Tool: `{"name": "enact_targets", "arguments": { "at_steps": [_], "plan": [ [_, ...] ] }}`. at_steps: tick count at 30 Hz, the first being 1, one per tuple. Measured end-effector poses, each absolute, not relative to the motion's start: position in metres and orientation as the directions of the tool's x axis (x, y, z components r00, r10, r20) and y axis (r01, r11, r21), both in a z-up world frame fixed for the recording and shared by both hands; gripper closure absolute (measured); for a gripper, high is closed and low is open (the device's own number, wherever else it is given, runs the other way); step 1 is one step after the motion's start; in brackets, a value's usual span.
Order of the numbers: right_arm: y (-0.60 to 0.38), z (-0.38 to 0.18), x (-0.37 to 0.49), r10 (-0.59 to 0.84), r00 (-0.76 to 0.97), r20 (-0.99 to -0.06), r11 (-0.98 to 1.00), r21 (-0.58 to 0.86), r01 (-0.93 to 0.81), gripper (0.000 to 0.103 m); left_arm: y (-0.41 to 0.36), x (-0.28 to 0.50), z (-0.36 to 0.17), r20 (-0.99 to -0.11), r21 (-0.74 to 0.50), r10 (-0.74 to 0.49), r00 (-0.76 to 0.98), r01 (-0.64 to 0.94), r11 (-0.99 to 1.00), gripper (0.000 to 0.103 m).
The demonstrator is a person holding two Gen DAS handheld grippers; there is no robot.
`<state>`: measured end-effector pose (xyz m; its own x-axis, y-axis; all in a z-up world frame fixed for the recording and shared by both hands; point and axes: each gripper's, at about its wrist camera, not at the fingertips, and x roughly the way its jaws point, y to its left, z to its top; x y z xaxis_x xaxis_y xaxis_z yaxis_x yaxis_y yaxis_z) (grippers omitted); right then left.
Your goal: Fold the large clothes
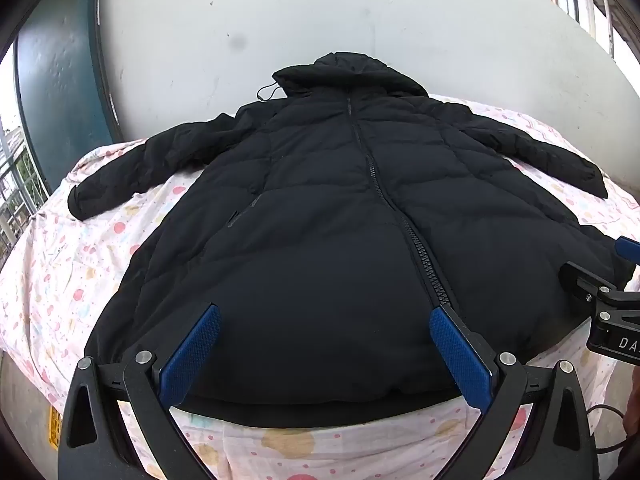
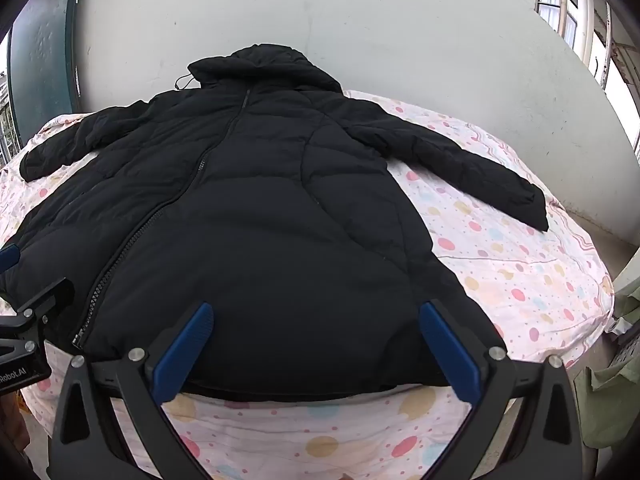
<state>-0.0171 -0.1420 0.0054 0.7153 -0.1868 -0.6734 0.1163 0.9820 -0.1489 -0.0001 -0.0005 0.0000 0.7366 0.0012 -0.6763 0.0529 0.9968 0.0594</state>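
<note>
Basically nothing folded yet: black puffer coat [image 1: 320, 208] lies flat, sleeves spread, ahead of left gripper [image 1: 325, 320] and right gripper [image 2: 316, 316], both wide, empty.

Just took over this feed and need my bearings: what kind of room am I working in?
Probably a bedroom or a similar home room. The black padded hooded jacket lies spread on a white cloth with coloured polka dots, like a bedsheet. Behind are a plain white wall and barred windows.
</note>
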Motion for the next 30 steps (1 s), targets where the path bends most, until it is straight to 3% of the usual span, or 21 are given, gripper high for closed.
{"name": "enact_targets", "arguments": {
  "at_steps": [30],
  "plan": [
    [-0.137,0.005,-0.016,-0.183,0.721,-0.668,0.982,-0.153,0.108,0.0,-0.004,0.001,-0.005,-0.682,0.059,0.009,0.732,0.043,0.997,0.001]
  ]
}}
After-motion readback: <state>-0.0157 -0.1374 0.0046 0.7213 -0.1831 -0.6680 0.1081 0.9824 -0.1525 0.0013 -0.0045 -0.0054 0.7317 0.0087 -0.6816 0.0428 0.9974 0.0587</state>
